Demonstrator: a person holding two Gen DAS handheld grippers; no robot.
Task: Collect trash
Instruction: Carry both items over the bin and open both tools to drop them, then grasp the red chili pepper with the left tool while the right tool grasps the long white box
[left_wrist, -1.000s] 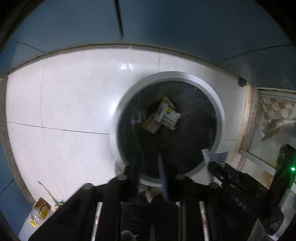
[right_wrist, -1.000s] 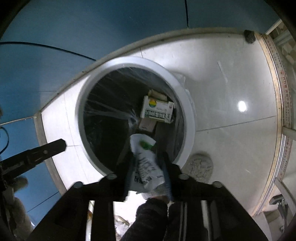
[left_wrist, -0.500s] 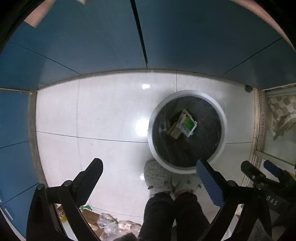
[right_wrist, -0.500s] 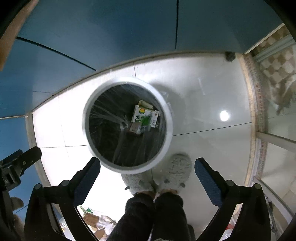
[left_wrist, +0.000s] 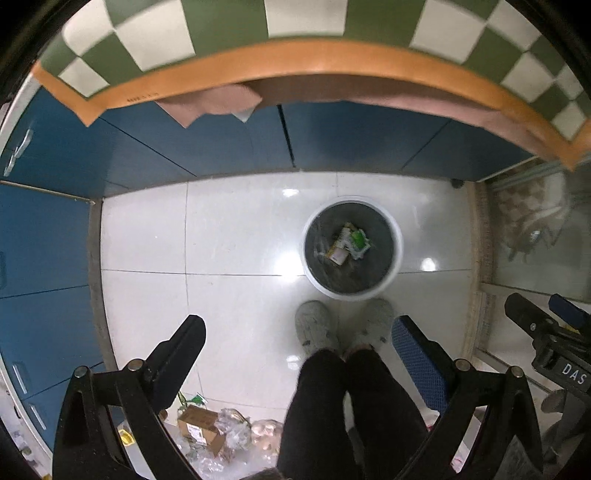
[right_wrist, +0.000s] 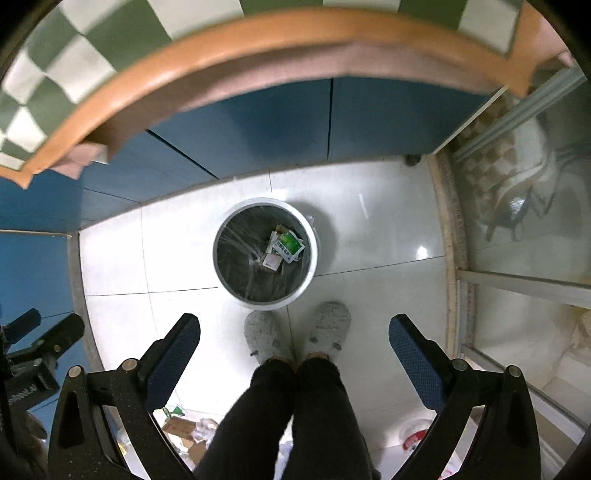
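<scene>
Both grippers hang high over the floor, pointing down at the bin. Left gripper: jaws spread wide, nothing between them. Right gripper: same, jaws released and empty.

The bin is round, white-rimmed, lined with a dark bag, and stands on white floor tiles just off the blue cabinets. Trash sits inside the bin, toward its cabinet-side half: a green-and-white packet lying on top, a small carton just beside it, touching or overlapping, hard to tell which. Same pile shows in the left view.

On the side of the bin away from the cabinets, a person's two grey slippers stand close to the rim, black trouser legs above them.

More loose trash lies on the floor well apart from the bin, behind the slippers: a cardboard box, crumpled clear plastic, a bit of green wrapper.

Above the cabinets runs an orange counter edge with a green-white checked cloth on top. A pink rag hangs off the edge, over the cabinets. On the far side of the bin from the loose trash, a glass door with a metal frame.
</scene>
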